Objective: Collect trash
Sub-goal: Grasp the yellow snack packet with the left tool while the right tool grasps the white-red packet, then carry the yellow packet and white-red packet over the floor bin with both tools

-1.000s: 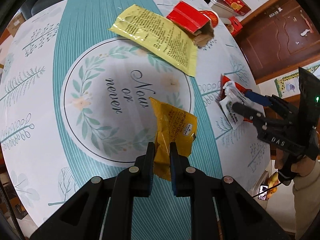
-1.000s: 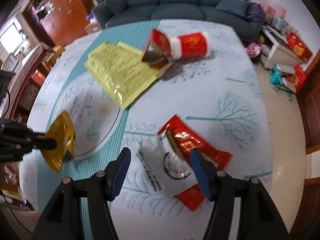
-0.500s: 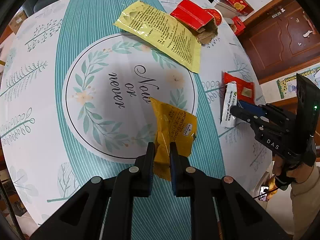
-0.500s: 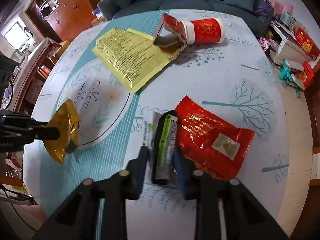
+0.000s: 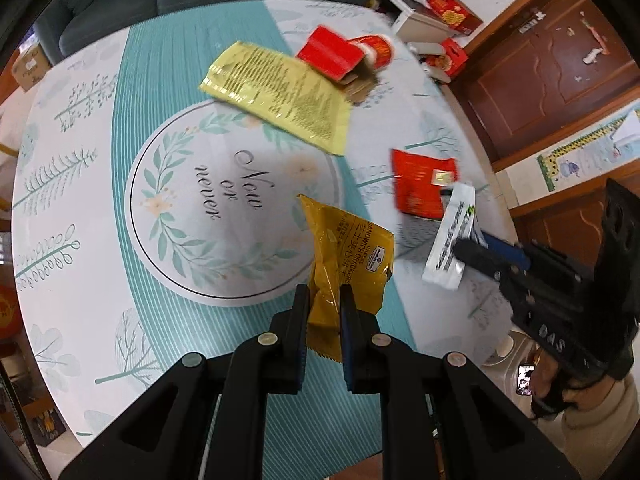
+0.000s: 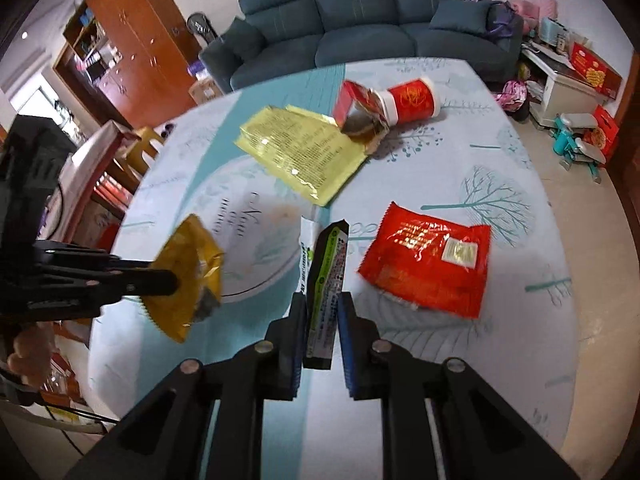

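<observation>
Left gripper (image 5: pixel 324 312) clamped on the yellow cracker wrapper (image 5: pixel 348 264), held above the counter (image 5: pixel 100 240). Right gripper (image 6: pixel 322 324), just closing, pinched on the folded white packet (image 6: pixel 326 276), lifted between its fingers (image 6: pixel 298 316). Beyond and right of them, flat on the counter: red wrapper (image 6: pixel 430 266). Likely light, crinkly, slippery film; best pinched at an edge.

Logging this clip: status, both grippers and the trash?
Left gripper shut on orange wrapper. Right gripper jaws just closed on white wrapper, clear of table. Red wrapper, yellow bag, red cup left. Nothing blocking.
</observation>
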The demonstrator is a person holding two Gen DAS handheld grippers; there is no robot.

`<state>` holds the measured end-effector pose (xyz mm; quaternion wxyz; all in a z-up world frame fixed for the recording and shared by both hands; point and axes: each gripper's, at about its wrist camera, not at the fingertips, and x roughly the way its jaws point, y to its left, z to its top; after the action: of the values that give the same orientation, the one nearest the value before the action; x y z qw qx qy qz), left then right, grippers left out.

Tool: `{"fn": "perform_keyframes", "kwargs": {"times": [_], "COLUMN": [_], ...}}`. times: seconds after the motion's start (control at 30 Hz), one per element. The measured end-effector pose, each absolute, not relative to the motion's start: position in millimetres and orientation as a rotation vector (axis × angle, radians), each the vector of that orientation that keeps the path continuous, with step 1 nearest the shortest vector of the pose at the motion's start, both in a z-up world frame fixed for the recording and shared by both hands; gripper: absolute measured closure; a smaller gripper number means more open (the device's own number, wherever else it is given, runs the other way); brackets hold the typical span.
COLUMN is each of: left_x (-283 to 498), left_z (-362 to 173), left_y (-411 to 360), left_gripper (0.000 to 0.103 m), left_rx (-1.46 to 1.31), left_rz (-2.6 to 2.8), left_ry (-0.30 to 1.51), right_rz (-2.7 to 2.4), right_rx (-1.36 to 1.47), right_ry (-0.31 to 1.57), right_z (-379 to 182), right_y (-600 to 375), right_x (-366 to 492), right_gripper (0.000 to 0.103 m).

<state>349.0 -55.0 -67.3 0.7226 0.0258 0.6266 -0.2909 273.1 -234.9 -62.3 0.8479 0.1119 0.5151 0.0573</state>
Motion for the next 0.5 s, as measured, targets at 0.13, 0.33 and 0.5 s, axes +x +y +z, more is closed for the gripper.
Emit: {"fn": "perform_keyframes", "kwargs": {"times": [0.13,0.33,0.5], "left_x": [333.9,299.5,262.0], "left_z": [-47.7,-23.5,-2.8], "left_y": [-57.8,-64.6,-67.8], "left_gripper": [0.092,0.091,0.092], "left_rx": [0.059,0.096,0.108], "left_rz": [-0.687,-0.722,-0.686], "left_ry": [1.344,1.299,1.242], "right_rz": [0.086,0.046,0.074], "right_rx": [0.279,0.32,0.336], "right_ry": [1.049,0.994,0.946], "right_z": [-40.0,-12.7,4.2], "right_y": [-227.2,-223.0,-233.5], "right_x": [244.2,193.1,146.5], "right_gripper": [0.088,0.088,0.088]}}
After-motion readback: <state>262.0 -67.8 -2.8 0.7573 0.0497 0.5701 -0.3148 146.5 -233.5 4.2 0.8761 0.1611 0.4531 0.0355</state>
